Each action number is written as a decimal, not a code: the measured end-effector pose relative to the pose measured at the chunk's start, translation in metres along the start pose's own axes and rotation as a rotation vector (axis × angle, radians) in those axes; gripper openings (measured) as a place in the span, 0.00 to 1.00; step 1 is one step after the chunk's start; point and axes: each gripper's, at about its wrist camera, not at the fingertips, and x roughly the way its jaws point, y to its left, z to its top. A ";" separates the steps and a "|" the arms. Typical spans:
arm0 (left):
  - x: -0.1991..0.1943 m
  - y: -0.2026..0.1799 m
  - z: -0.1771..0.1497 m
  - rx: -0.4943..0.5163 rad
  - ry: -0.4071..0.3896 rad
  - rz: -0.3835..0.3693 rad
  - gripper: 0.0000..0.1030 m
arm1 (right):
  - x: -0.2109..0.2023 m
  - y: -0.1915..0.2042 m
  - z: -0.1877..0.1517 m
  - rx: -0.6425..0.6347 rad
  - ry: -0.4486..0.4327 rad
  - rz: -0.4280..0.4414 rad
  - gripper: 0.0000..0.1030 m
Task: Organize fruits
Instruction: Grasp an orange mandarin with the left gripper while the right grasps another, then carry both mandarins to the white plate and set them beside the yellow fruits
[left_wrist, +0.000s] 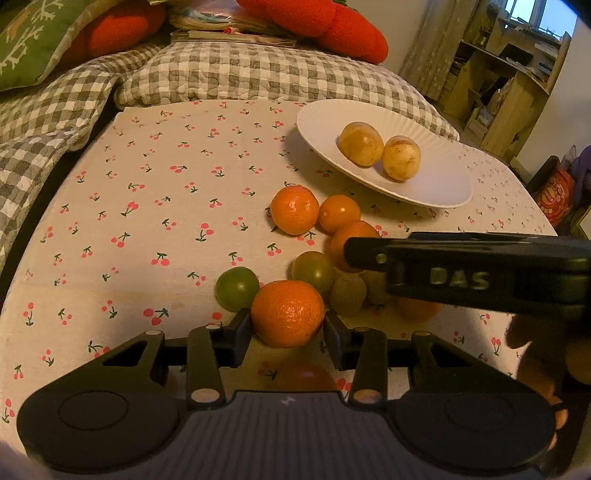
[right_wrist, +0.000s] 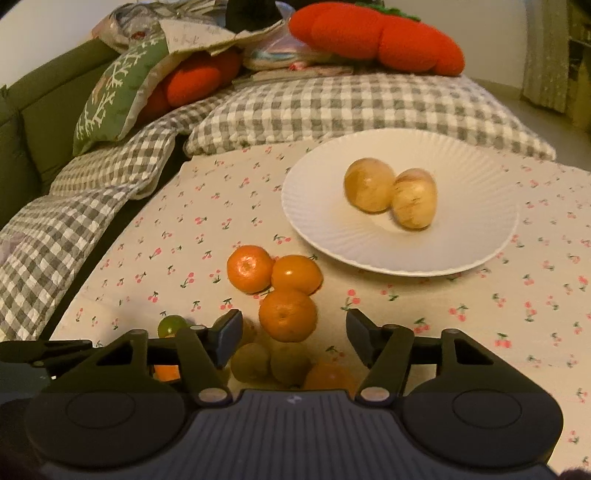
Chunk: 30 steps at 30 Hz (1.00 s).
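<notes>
A white plate (left_wrist: 436, 188) holds two yellow-brown fruits (left_wrist: 361, 144); the plate also shows in the right wrist view (right_wrist: 461, 254). Oranges (left_wrist: 294, 209), green fruits (left_wrist: 237, 288) and kiwis (left_wrist: 348, 294) lie clustered on the cherry-print cloth. My left gripper (left_wrist: 287, 325) is shut on an orange (left_wrist: 288, 314), its pads touching both sides. My right gripper (right_wrist: 293, 338) is open above the cluster, with an orange (right_wrist: 287, 314) between its fingers and kiwis (right_wrist: 251, 362) below. It shows in the left wrist view as a black bar (left_wrist: 461, 269).
A grey checked quilt (left_wrist: 229, 74) lies beyond the table's far edge, with red plush cushions (left_wrist: 332, 22) and a green pillow (right_wrist: 118, 92). Wooden shelves (left_wrist: 509, 74) stand at the far right. Bare cloth (left_wrist: 147, 184) lies left of the fruits.
</notes>
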 end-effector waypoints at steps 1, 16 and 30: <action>0.000 0.000 0.000 0.003 0.000 0.001 0.27 | 0.002 0.001 0.000 -0.005 0.005 -0.001 0.51; -0.004 0.001 0.000 0.004 -0.006 0.000 0.27 | 0.001 0.002 0.002 -0.009 -0.008 0.013 0.28; -0.031 0.024 0.020 -0.061 -0.095 -0.015 0.26 | -0.023 -0.001 0.012 0.009 -0.113 0.053 0.28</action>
